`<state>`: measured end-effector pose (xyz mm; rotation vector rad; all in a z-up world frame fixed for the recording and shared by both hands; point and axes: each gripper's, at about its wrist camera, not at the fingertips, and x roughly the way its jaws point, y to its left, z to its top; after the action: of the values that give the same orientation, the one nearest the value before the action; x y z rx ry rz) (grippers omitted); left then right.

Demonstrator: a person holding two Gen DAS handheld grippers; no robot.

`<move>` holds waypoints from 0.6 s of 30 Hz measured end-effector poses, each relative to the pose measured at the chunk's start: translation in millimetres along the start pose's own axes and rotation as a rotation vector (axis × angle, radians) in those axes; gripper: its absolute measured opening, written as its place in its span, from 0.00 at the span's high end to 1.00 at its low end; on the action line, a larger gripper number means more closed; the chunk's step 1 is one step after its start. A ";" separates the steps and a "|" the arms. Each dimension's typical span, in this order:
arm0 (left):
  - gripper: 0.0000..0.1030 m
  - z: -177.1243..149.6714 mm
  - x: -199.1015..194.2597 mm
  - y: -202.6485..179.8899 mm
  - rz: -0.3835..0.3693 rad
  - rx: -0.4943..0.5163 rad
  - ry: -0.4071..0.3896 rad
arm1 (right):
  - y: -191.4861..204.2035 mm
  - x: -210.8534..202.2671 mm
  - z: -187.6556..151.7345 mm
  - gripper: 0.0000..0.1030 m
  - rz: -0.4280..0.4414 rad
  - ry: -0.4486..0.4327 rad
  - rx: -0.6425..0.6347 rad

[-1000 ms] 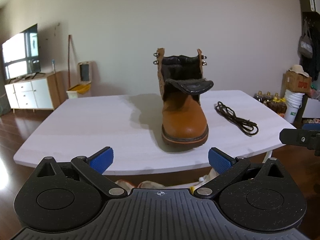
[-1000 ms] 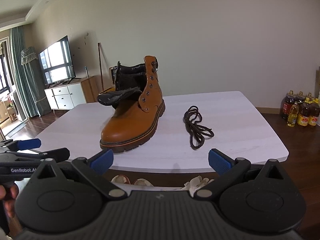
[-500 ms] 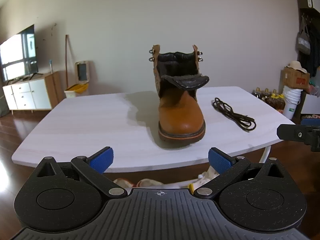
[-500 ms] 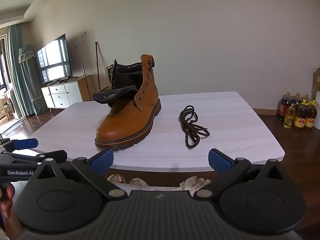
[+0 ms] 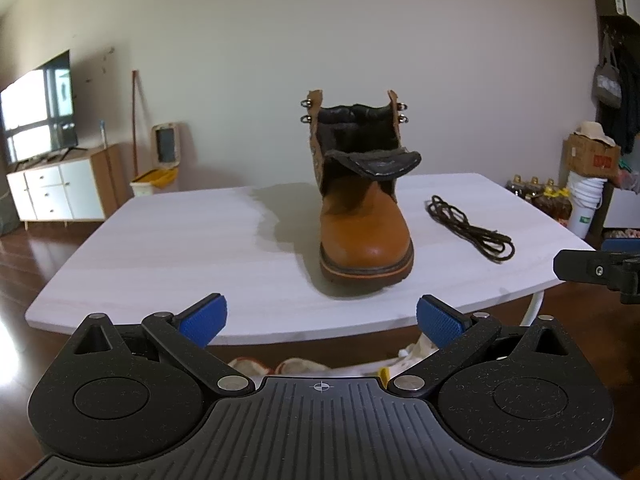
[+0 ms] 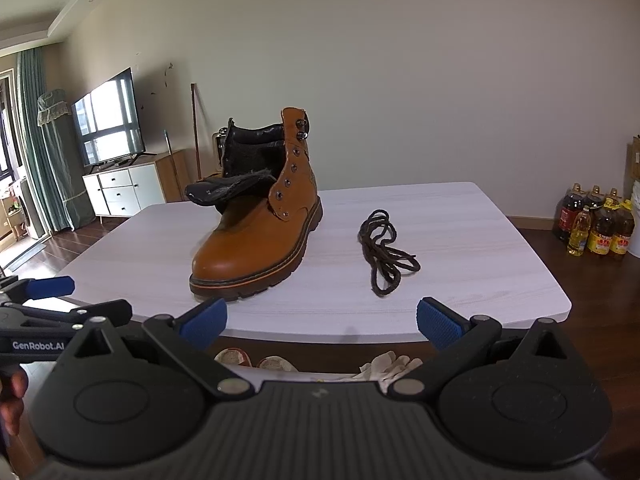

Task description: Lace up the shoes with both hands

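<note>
Both grippers, left (image 5: 322,316) and right (image 6: 322,316), are spread wide and empty; boot (image 5: 362,216) at centre frame, lace (image 5: 470,232) right of it.

A home living room.
A flat-screen television (image 6: 109,120) stands on a white-and-wood sideboard (image 6: 132,188) at the far left, with green curtains (image 6: 30,152) by a window beyond it. Dark wood flooring runs under a pale table (image 6: 460,240). Cooking-oil bottles (image 6: 596,224) sit on the floor at the right; coats (image 5: 624,92) hang there too.
</note>
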<state>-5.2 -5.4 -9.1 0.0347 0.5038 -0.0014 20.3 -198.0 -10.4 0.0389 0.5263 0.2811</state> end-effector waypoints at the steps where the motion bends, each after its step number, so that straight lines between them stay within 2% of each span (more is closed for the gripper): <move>1: 0.00 -0.2 0.1 0.5 0.001 0.000 0.000 | 0.3 0.7 -0.4 0.01 0.002 0.002 -0.001; 18: 0.00 1.2 10.7 18.1 0.013 -0.005 0.027 | 14.4 21.2 13.7 0.01 0.018 0.012 -0.045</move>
<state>4.9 12.7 -12.6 0.0330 0.5307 0.0133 41.0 -177.9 -7.4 -0.0021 0.5311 0.3107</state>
